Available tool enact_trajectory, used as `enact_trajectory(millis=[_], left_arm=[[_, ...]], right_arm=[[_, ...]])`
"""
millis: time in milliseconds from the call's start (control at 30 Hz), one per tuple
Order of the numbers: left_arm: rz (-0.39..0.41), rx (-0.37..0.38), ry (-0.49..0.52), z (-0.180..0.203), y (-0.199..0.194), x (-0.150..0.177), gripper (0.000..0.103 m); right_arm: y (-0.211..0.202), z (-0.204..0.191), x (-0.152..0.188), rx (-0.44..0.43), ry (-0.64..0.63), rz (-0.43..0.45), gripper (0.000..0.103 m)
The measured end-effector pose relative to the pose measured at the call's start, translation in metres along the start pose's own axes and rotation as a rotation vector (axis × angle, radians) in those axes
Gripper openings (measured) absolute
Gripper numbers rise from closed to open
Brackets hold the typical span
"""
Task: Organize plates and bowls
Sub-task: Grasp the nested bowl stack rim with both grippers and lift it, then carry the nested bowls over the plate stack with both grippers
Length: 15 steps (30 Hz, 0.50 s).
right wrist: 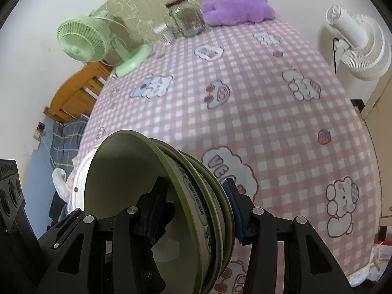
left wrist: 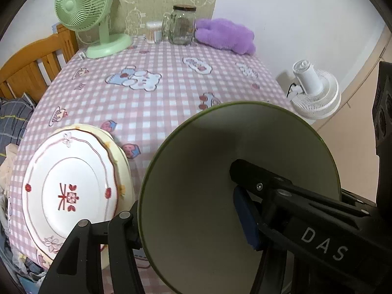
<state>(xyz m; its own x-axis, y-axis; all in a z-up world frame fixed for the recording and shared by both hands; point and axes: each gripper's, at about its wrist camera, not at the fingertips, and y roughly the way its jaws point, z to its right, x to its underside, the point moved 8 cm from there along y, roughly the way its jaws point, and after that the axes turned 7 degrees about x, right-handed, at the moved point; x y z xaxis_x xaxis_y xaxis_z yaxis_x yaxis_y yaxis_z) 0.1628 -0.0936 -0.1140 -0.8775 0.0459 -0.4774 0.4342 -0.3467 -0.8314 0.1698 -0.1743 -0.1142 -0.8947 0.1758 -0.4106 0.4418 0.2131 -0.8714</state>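
Note:
In the left wrist view my left gripper (left wrist: 186, 223) is shut on the rim of a green bowl (left wrist: 220, 171), tilted up on edge with its pale inside facing the camera. To its left a white patterned plate (left wrist: 68, 186) lies on a yellow plate (left wrist: 122, 171) on the pink checked tablecloth (left wrist: 152, 103). In the right wrist view my right gripper (right wrist: 196, 208) is shut on a nested stack of green bowls (right wrist: 186, 191), held tilted on edge above the near table edge. A white plate rim (right wrist: 79, 174) shows behind the stack.
At the table's far end stand a green desk fan (left wrist: 80, 12), a cotton swab box (left wrist: 153, 32), a glass jar (left wrist: 182, 24) and a purple plush toy (left wrist: 225, 35). A white fan (left wrist: 316, 90) stands beside the table on the right. A wooden bed frame (left wrist: 34, 66) is left.

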Motion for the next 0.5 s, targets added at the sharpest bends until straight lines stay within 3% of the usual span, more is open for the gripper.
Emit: enact_trajectory(millis=[500], left_arm=[[0.031, 0.034, 0.027, -0.053, -0.044, -0.012, 0.061]], right_arm=[[-0.016, -0.069, -0.001, 0.037, 0.014, 0.054, 0.05]])
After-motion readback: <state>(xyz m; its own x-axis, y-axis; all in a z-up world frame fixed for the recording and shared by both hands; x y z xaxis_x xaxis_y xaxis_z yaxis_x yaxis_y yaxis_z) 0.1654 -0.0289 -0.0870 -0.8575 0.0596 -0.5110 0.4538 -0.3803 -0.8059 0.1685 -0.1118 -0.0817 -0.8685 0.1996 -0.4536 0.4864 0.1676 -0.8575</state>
